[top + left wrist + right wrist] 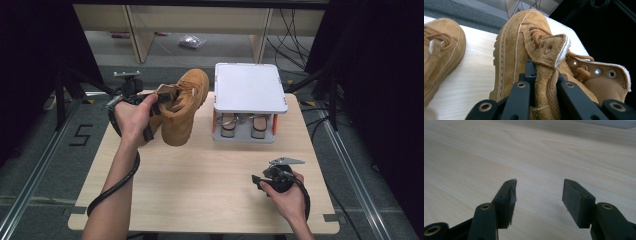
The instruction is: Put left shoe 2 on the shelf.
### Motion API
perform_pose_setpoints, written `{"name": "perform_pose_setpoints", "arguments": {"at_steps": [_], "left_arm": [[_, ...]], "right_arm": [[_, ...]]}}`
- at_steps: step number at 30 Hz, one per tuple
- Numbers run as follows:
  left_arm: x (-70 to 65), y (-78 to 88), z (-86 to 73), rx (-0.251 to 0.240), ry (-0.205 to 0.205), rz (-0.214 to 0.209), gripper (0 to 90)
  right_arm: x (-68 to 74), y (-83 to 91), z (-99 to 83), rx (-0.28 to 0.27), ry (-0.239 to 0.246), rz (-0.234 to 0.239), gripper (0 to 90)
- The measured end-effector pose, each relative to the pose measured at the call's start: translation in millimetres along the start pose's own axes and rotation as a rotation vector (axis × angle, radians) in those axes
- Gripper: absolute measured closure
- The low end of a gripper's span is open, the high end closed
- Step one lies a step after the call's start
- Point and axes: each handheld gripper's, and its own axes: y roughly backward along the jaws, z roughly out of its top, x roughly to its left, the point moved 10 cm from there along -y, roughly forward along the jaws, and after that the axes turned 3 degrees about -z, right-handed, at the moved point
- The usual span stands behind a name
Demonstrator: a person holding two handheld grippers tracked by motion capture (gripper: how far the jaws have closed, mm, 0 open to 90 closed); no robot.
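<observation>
The left gripper is clamped on the tan suede lace-up boot, holding it clear of the pale wooden table at the far left part of the tabletop, beside the white two-tier shoe rack. In the high view the boot hangs tilted, its toe pointing up and away from the person and its ribbed sole turned toward the rack. The left gripper view shows how it is taken: the two black jaws have drawn in narrow on the boot's tongue and a strand of brown lace, the suede pinched upright between them, with the open collar and its metal eyelets spread to the right. A second boot of the same tan suede lies on the table at the left edge of that view, apart from the held one. The right gripper rests low at the near right of the table, well apart from the boot and the rack. In the right gripper view its jaws stand moderately apart with bare wood between the fingertips, gripping and touching nothing. Under the rack's top plate, two light-coloured shoes sit side by side on the lower shelf.
</observation>
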Motion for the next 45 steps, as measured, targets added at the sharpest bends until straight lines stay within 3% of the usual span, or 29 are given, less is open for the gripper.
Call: {"name": "perform_pose_setpoints", "arguments": {"at_steps": [2, 7, 19, 28, 30, 34, 35, 36, 40, 42, 45], "left_arm": [[-3.5, -1.3, 4.9, -0.006, 0.0, -0.002, 82.9], [-11.8, -4.8, 15.6, -0.021, 0.002, -0.009, 82.9], [-31.2, -23.1, 32.8, -0.03, 0.012, -0.034, 82.8], [-46.0, -46.6, 43.5, -0.025, 0.037, -0.042, 82.7], [-48.9, -52.6, 45.2, -0.023, 0.034, -0.046, 82.7], [-55.2, -64.2, 47.9, -0.024, 0.05, -0.046, 82.6], [-56.2, -66.3, 48.1, -0.023, 0.046, -0.048, 82.5], [-57.5, -69.6, 48.7, -0.026, 0.045, -0.044, 82.5], [-62.1, -78.1, 49.9, -0.022, 0.054, -0.045, 82.5], [-64.3, -81.7, 49.6, -0.014, 0.051, -0.042, 82.4], [-68.1, -88.0, 49.1, -0.011, 0.048, -0.04, 82.4]], "right_arm": [[1.0, 0.4, -1.1, 0.007, -0.019, 0.003, 45.3], [-1.3, -0.9, -1.0, 0.002, 0.003, -0.003, 45.3], [1.1, -1.4, -2.9, 0.011, -0.007, 0.002, 45.3], [-3.4, -3.6, -1.5, -0.008, 0.033, 0.006, 45.3], [-1.2, -2.3, -3.6, 0.009, -0.002, 0.006, 45.3], [-1.9, -1.1, -4.4, 0.013, -0.011, 0.004, 45.3], [-4.1, -2.3, -2.4, -0.006, 0.018, 0.005, 45.3], [-3.0, -2.1, -2.8, -0.001, -0.006, 0.004, 45.3], [-3.8, -0.7, -4.7, 0.008, -0.022, 0.004, 45.3], [-5.7, -2.1, -3.8, -0.005, -0.002, 0.006, 45.3], [-6.1, -1.3, -5.6, 0.008, -0.014, 0.001, 45.3]]}}
